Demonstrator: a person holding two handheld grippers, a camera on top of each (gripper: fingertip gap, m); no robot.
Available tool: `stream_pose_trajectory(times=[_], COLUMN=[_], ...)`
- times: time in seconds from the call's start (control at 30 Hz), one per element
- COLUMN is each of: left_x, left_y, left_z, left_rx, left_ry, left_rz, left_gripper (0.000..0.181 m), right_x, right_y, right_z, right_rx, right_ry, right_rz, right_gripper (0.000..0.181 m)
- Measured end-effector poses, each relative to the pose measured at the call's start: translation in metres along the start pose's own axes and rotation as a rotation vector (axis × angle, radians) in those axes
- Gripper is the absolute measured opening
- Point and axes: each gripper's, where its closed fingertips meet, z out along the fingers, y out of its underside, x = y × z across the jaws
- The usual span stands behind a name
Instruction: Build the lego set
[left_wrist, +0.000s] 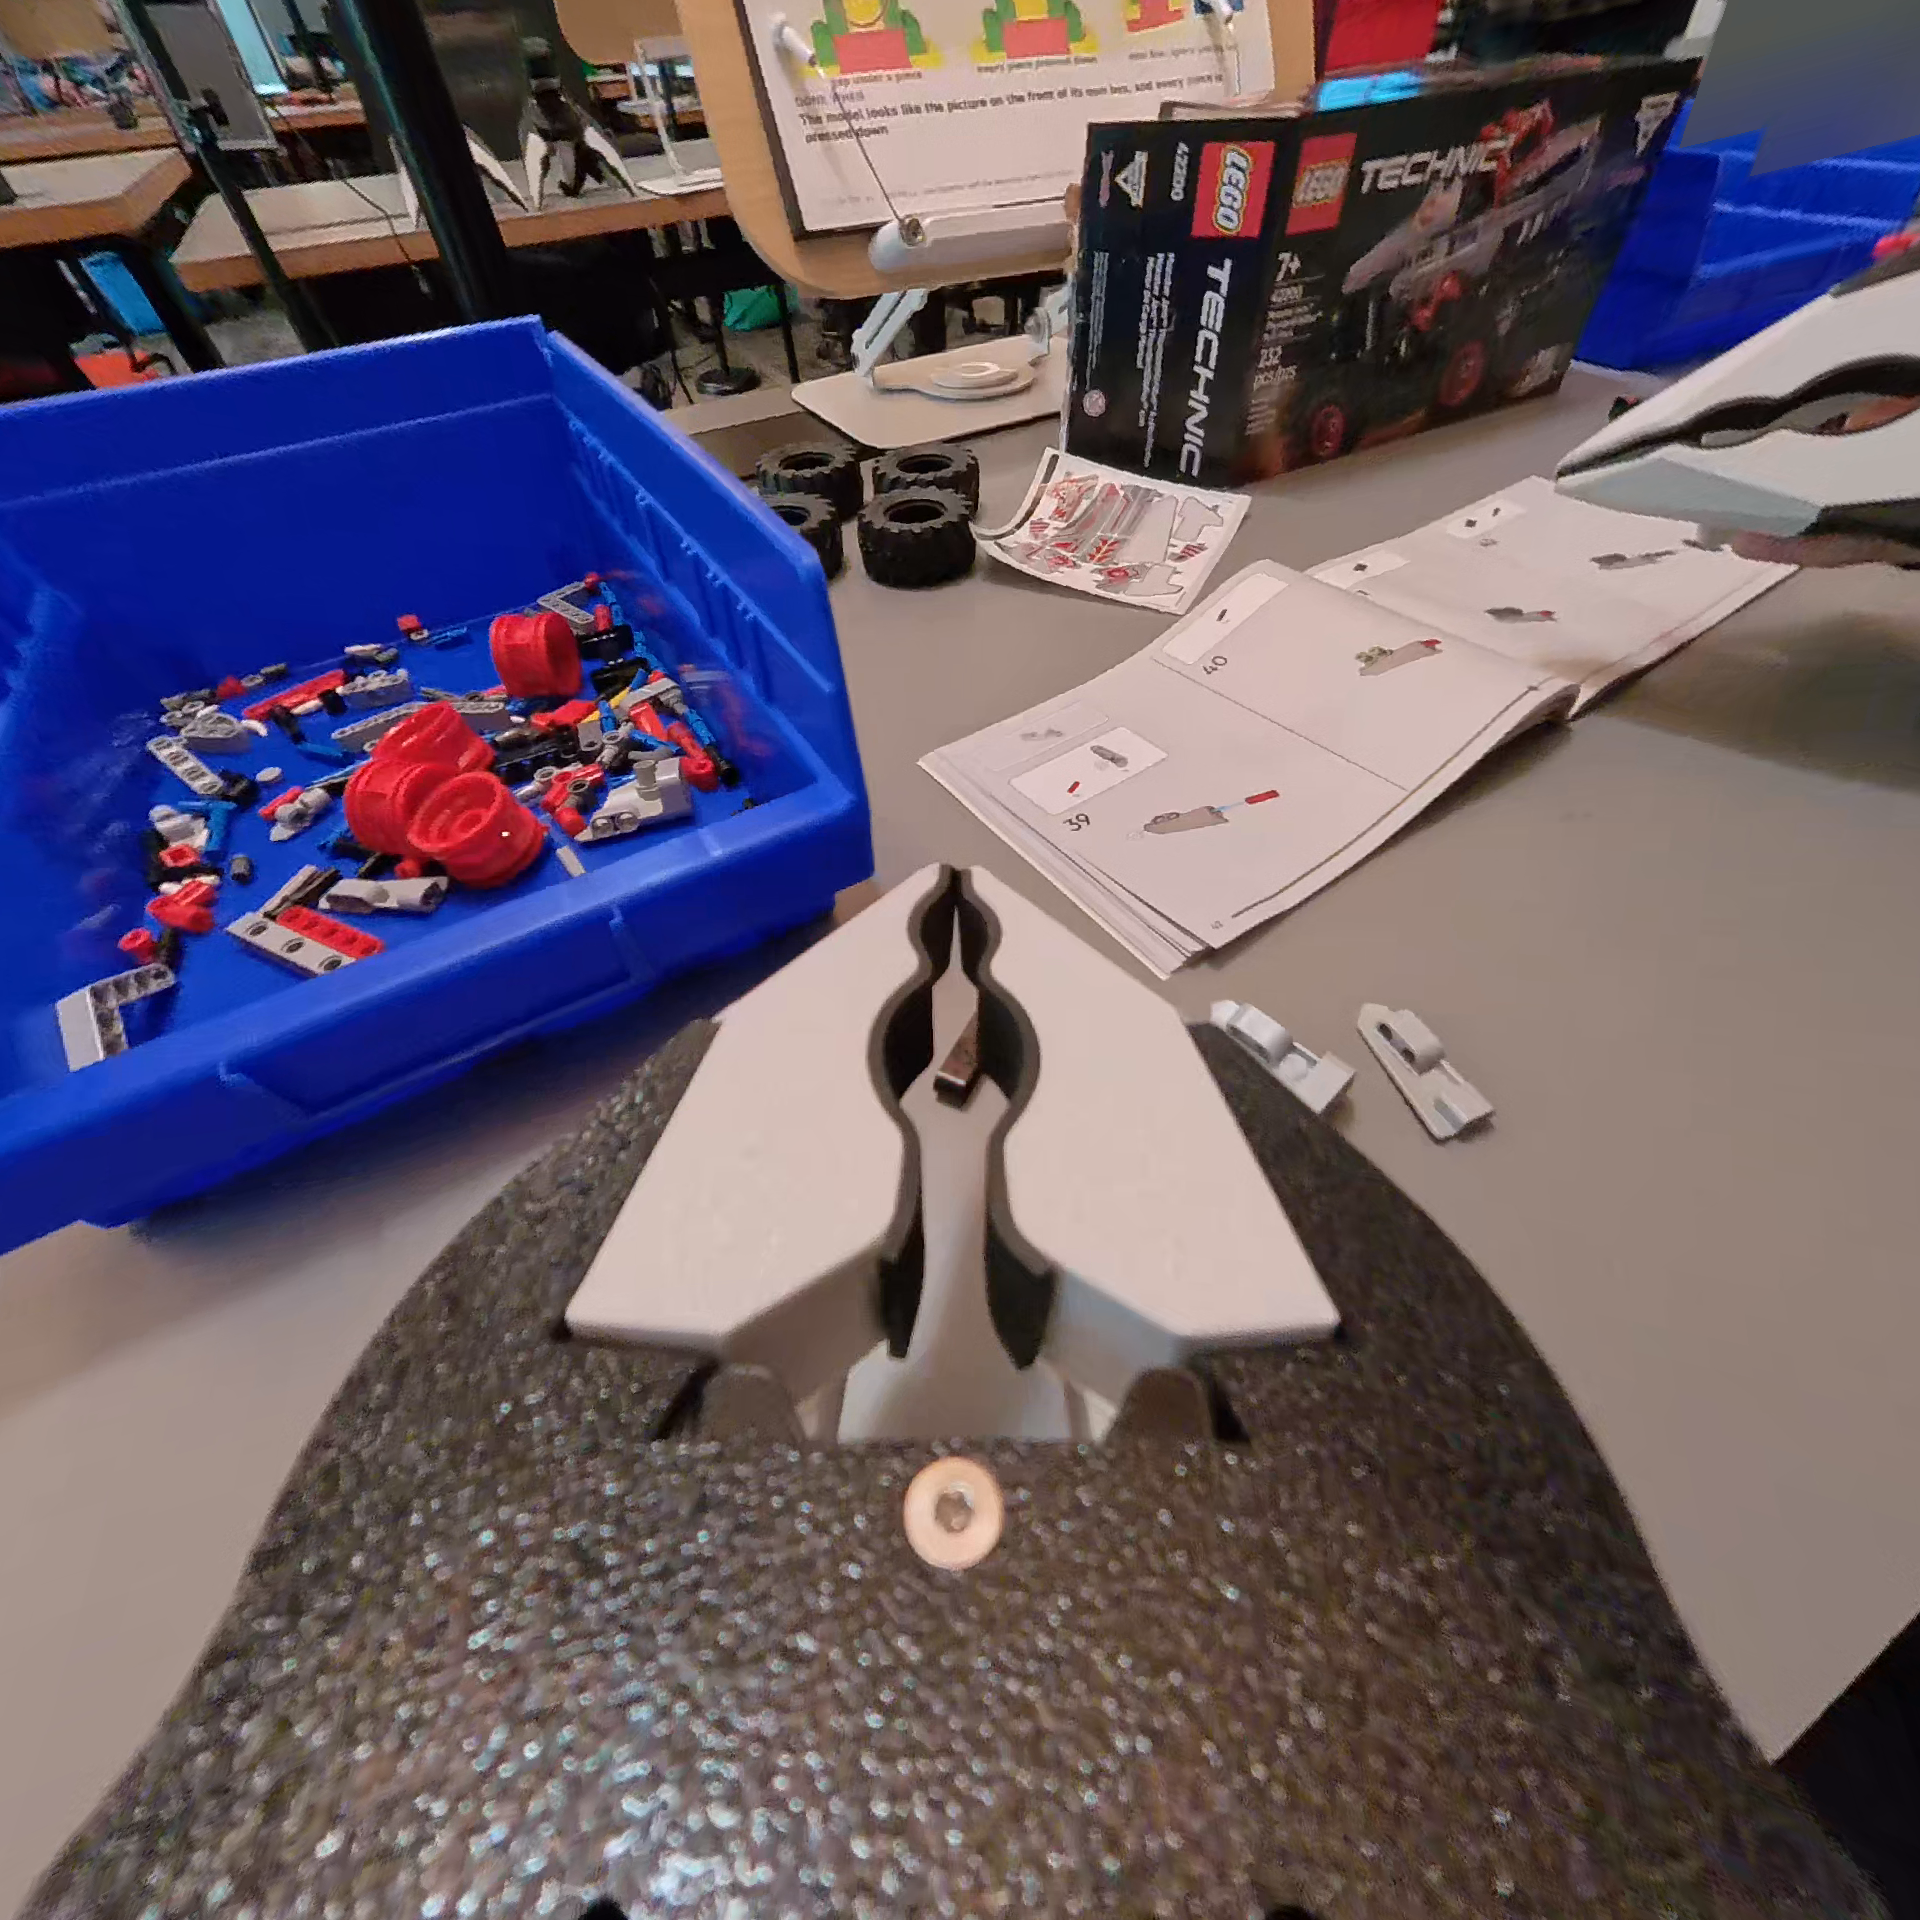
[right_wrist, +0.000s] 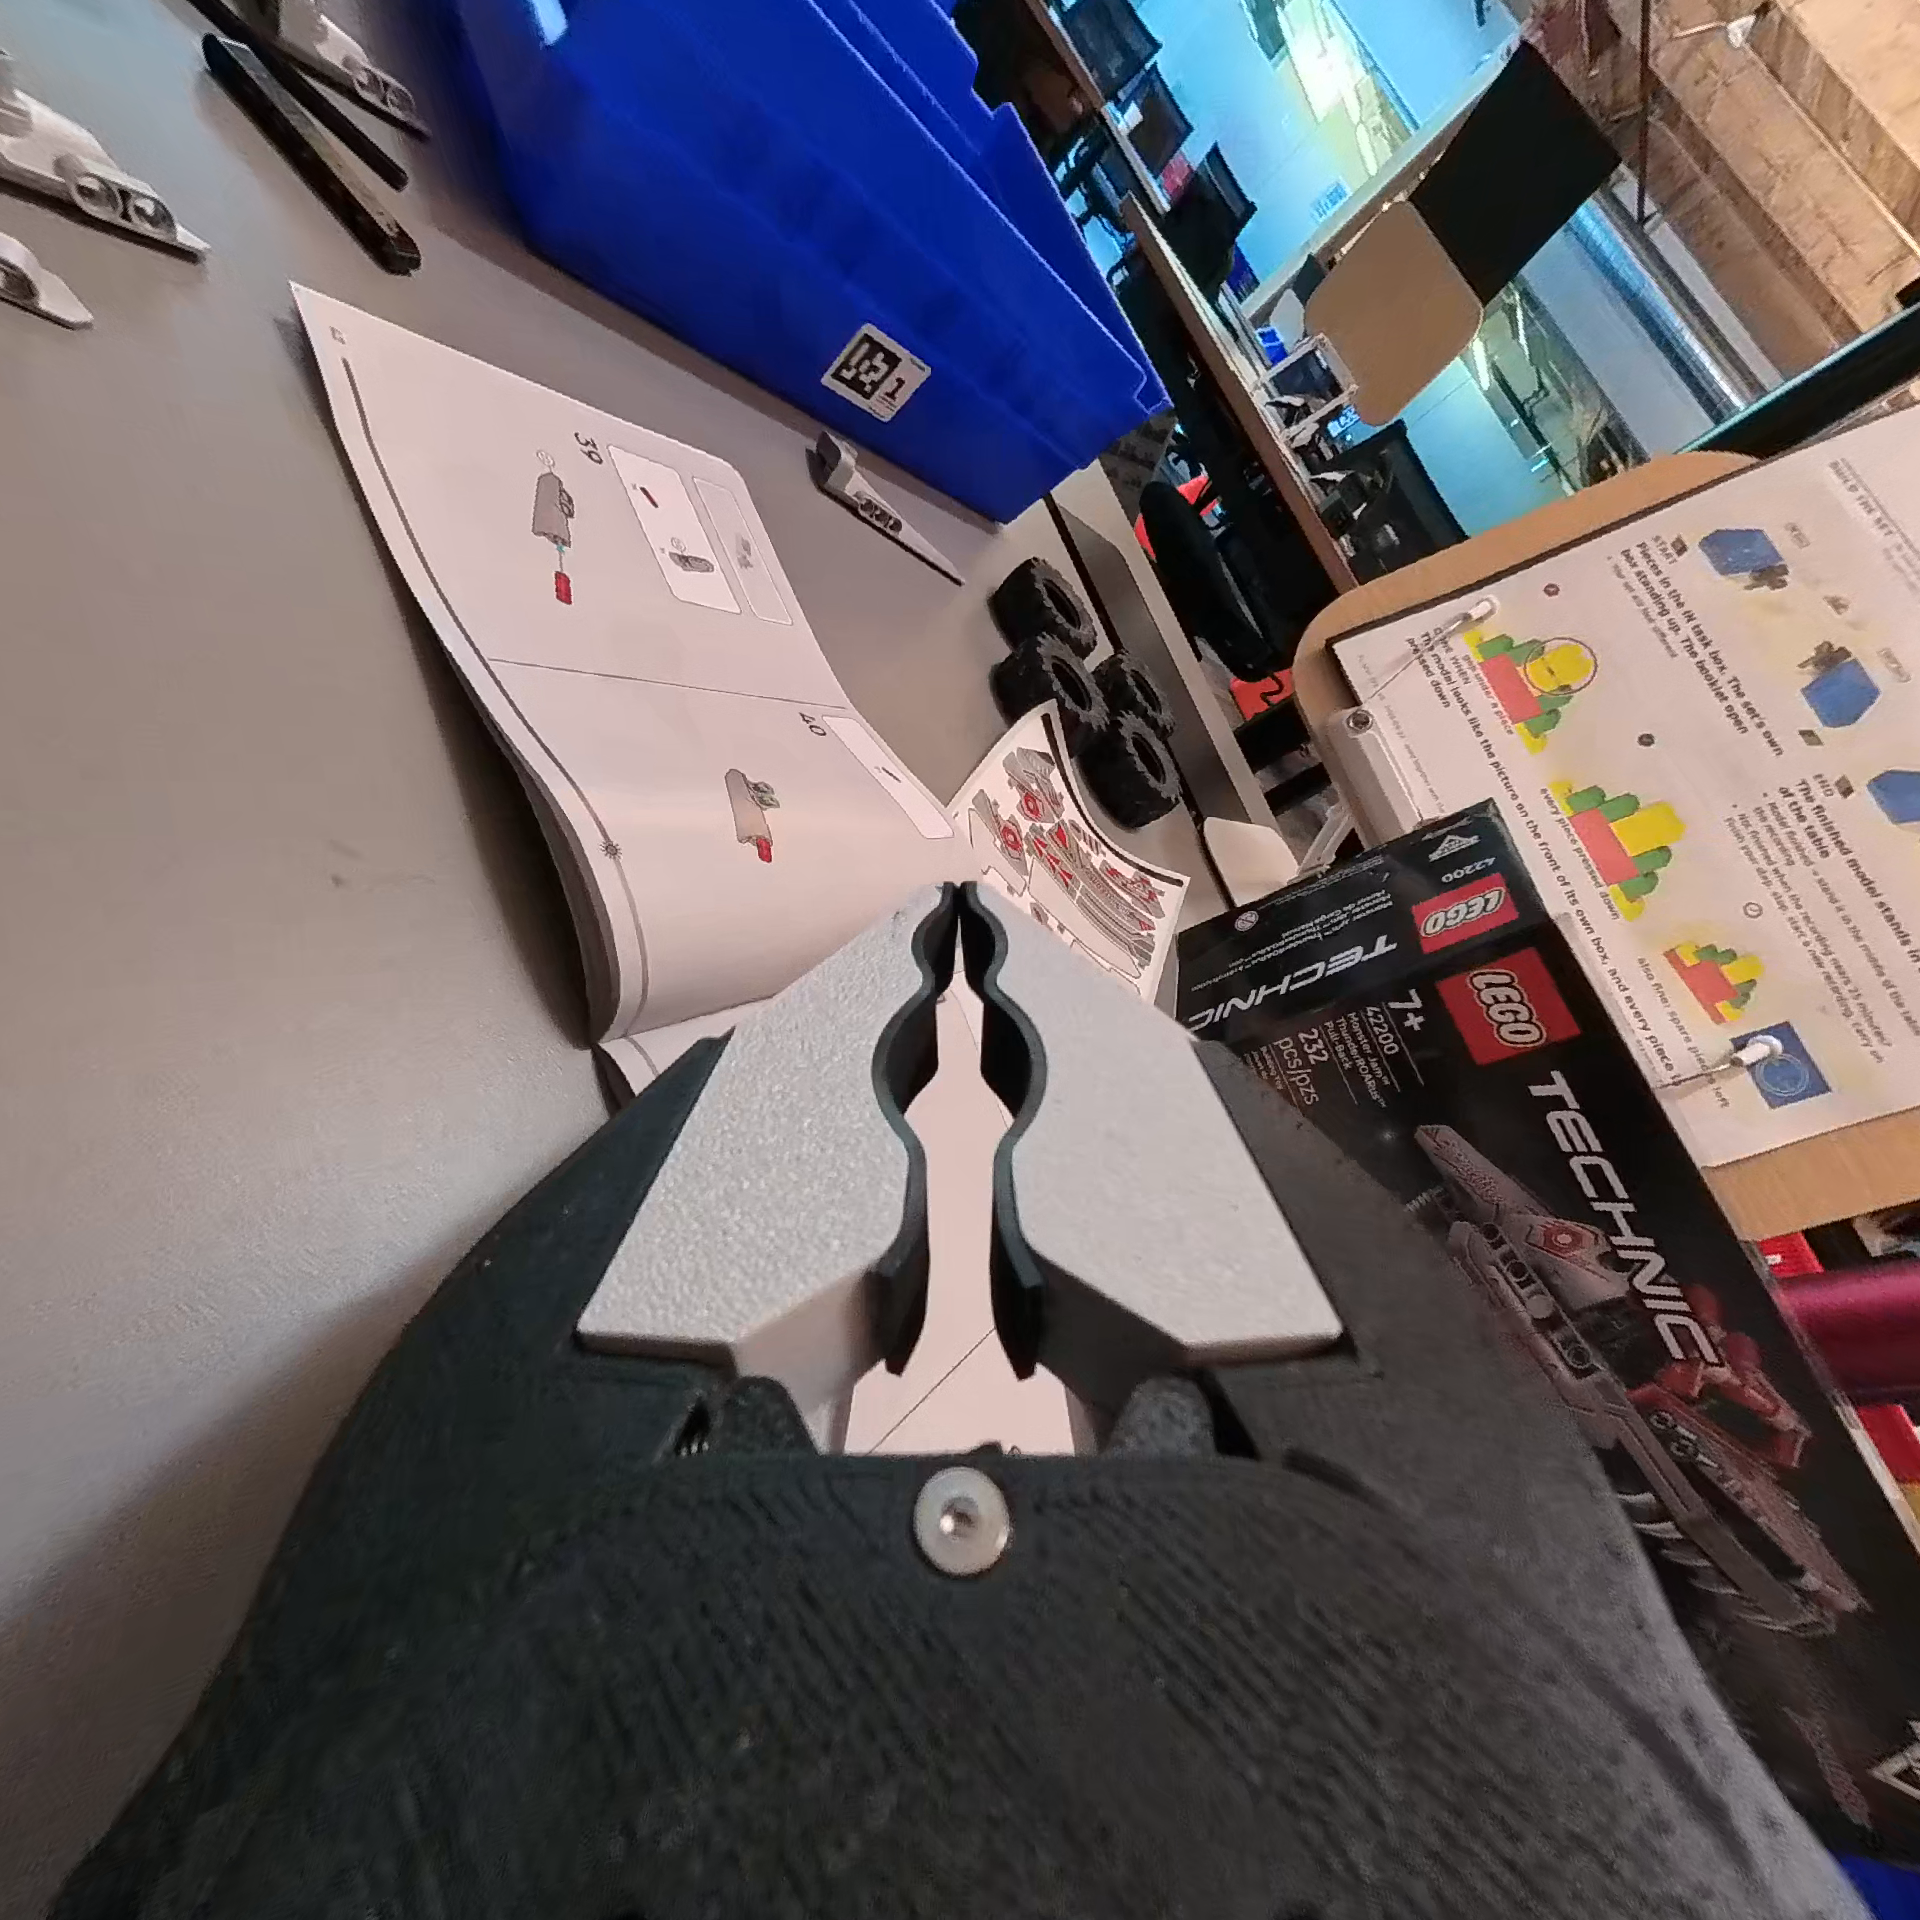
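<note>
- The left tool (left_wrist: 954, 883) hovers low over the grey desk (left_wrist: 1558, 1299), its tips pressed together. A small dark piece (left_wrist: 958, 1060) sits in the rounded gap further back between the fingers; whether they are gripping it, I cannot tell.
- Just left of that tool stands a blue bin (left_wrist: 665, 499) holding a heap of loose parts, among them red wheel hubs (left_wrist: 442, 790) and grey, black and red beams and pins.
- Two small grey parts (left_wrist: 1283, 1055) (left_wrist: 1423, 1070) lie on the desk just right of the left tool's tip, close together but apart.
- Beyond them the instruction booklet (left_wrist: 1299, 727) lies open flat.
- The right tool (right_wrist: 956, 899) is tilted on its side above the booklet's (right_wrist: 644, 727) edge, fingertips touching and nothing between them. From the left camera it shows at the right edge, over the far page.
- Four black tyres (left_wrist: 894, 499) are bunched behind the bin, with a curled sticker sheet (left_wrist: 1122, 530) just beside them.
- The set's black box (left_wrist: 1351, 281) stands upright at the back of the desk.
- Behind the box a printed sheet with pictures of coloured bricks (right_wrist: 1662, 810) is clipped to a wooden stand.
- Near the bin's front another grey piece (right_wrist: 883, 509) lies on the desk.
</note>
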Motion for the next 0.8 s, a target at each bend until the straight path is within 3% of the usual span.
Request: stream_pose_trajectory(times=[0.53, 0.67, 0.8], left_x=[0.007, -0.027, -0.096], left_y=[-0.002, -0.035, -0.071], left_z=[0.001, -0.007, -0.013], left_rx=[0.011, 0.088, 0.004], left_ry=[0.035, -0.06, -0.24], left_rz=[0.038, -0.01, -0.02], left_gripper=[0.0, 0.0, 0.0], right_x=[-0.002, -0.003, -0.005], right_y=[-0.004, 0.002, 0.011], right_z=[-0.001, 0.0, 0.005], right_rx=[0.006, -0.012, -0.031], right_ry=[0.006, 0.003, -0.003], right_rz=[-0.014, -0.004, 0.036], right_gripper=[0.0, 0.0, 0.0])
